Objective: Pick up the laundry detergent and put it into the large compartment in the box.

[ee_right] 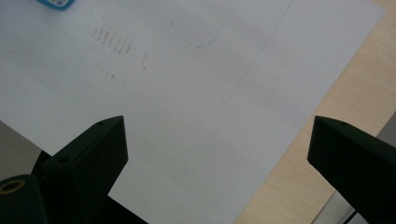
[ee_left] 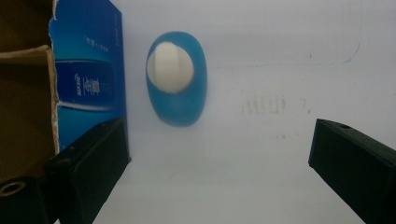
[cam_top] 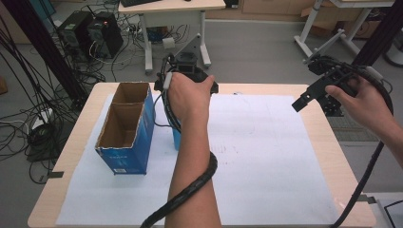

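1. Two grippers hang above the bench point(cam_top: 285, 90); nothing is held, so any job looks unstarted.
2. Left gripper point(ee_left: 219, 154), jaws apart, hovers over a blue bottle point(ee_left: 177, 79) beside the carton point(ee_left: 88, 79).
3. Right gripper point(ee_right: 217, 154), jaws apart, faces bare paper point(ee_right: 187, 93).

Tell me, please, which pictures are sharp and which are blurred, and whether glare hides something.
High view: fairly sharp, evenly lit; the left hand hides most of the blue bottle. Left gripper view: soft focus, the white paper washed out and bluish, the bottle and blue box hazy, print unreadable. Right gripper view: bright paper, faint marks, the jaws near the lens blurred.
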{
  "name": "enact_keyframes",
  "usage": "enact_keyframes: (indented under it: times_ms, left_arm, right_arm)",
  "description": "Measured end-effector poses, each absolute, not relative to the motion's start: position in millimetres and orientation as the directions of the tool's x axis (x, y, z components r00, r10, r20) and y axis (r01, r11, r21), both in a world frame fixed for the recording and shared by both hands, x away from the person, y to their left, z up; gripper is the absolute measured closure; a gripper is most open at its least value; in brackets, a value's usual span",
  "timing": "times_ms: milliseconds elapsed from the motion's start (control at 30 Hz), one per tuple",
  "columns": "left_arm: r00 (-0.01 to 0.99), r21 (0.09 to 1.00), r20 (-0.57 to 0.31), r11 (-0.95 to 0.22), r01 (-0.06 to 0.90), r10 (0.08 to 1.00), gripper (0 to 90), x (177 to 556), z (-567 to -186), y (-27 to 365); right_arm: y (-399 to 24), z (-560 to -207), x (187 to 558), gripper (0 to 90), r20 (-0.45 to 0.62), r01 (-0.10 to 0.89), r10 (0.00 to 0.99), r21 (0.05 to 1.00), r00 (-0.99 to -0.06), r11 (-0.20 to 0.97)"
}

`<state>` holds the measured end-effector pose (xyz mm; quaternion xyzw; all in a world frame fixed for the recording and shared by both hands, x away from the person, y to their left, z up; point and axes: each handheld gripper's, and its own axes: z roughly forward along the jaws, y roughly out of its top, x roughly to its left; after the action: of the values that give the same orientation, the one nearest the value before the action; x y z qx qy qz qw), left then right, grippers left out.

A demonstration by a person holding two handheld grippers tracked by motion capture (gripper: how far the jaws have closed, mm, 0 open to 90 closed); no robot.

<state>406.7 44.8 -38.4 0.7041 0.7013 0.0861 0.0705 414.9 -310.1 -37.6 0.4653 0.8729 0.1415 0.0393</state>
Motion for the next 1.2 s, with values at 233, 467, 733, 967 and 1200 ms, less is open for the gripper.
enact_keyframes:
  times_ms: [233, 467, 733, 967, 1200]
  left_arm:
    - [-0.019, 0.218, 0.025, 0.013, 0.976, 1.0, 5.4, 422, -46, 55]
    - [-0.037, 0.211, 0.01, 0.034, 0.977, 0.999, 5.3, 432, -58, 63]
    - [-0.022, 0.185, 0.017, 0.019, 0.983, 1.0, 5.3, 444, -70, 60]
    - [-0.029, 0.168, 0.016, 0.026, 0.985, 0.999, 5.2, 451, -83, 63]
    - [-0.037, 0.155, 0.014, 0.034, 0.987, 0.999, 5.2, 457, -93, 68]
  right_arm:
    - [-307, -39, 421, 5.0, 0.051, 0.805, 0.828, 0.272, -0.559, 0.527]
    - [-304, -42, 427, 5.0, 0.042, 0.808, 0.83, 0.258, -0.557, 0.529]
    - [-303, -44, 431, 5.0, 0.043, 0.811, 0.831, 0.251, -0.554, 0.528]
    - [-299, -45, 433, 5.0, 0.037, 0.814, 0.834, 0.242, -0.551, 0.528]
    - [-298, -46, 435, 4.8, 0.037, 0.817, 0.836, 0.241, -0.547, 0.524]
